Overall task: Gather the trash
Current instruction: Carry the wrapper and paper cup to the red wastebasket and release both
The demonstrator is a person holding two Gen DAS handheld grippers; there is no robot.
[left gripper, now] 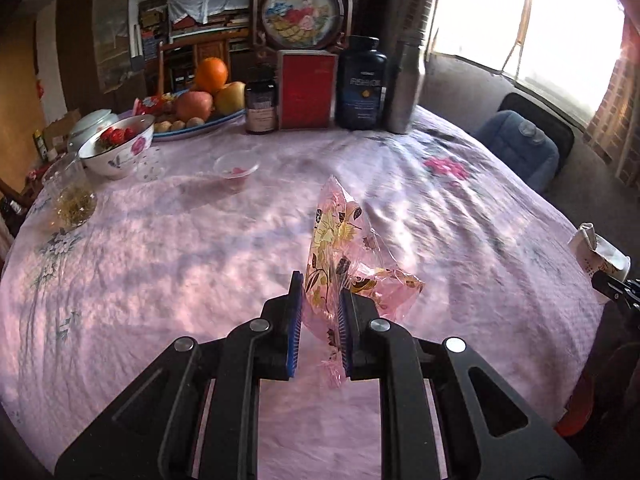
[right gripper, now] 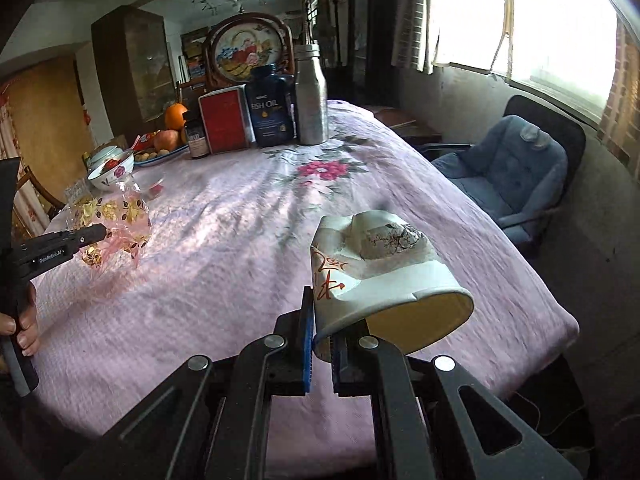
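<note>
The left gripper [left gripper: 320, 312] has its blue-padded jaws pressed onto a crumpled pink transparent plastic wrapper printed with yellow flowers [left gripper: 344, 248], which sticks up and forward from between the pads, clear of the pink floral tablecloth [left gripper: 160, 260] beneath it; in the right wrist view the same wrapper [right gripper: 116, 224] hangs at that claw's tip [right gripper: 94, 236], with fingers of a hand [right gripper: 24, 324] wrapped round its handle. The right gripper [right gripper: 320, 344] is clamped narrowly on the rim of a crushed white paper cup with red lettering [right gripper: 380, 276], whose open mouth tilts down to the right of the jaws and whose dented base points away from them, held above the cloth near the table's edge. Ahead of the left claw and a little to its left sits a small clear plastic cup [left gripper: 236, 170]; further left stand a white flower-patterned bowl of strawberries [left gripper: 120, 148] and a glass jar [left gripper: 72, 196]. Far ahead along the table's back are a blue-rimmed plate of fruit [left gripper: 200, 100], a dark brown pill bottle [left gripper: 261, 106], a red box [left gripper: 307, 92], a dark blue fish-oil bottle [left gripper: 362, 84] and a steel flask [left gripper: 404, 84]. Off to the right, beyond the table, stands a blue cushioned chair [left gripper: 520, 148]
</note>
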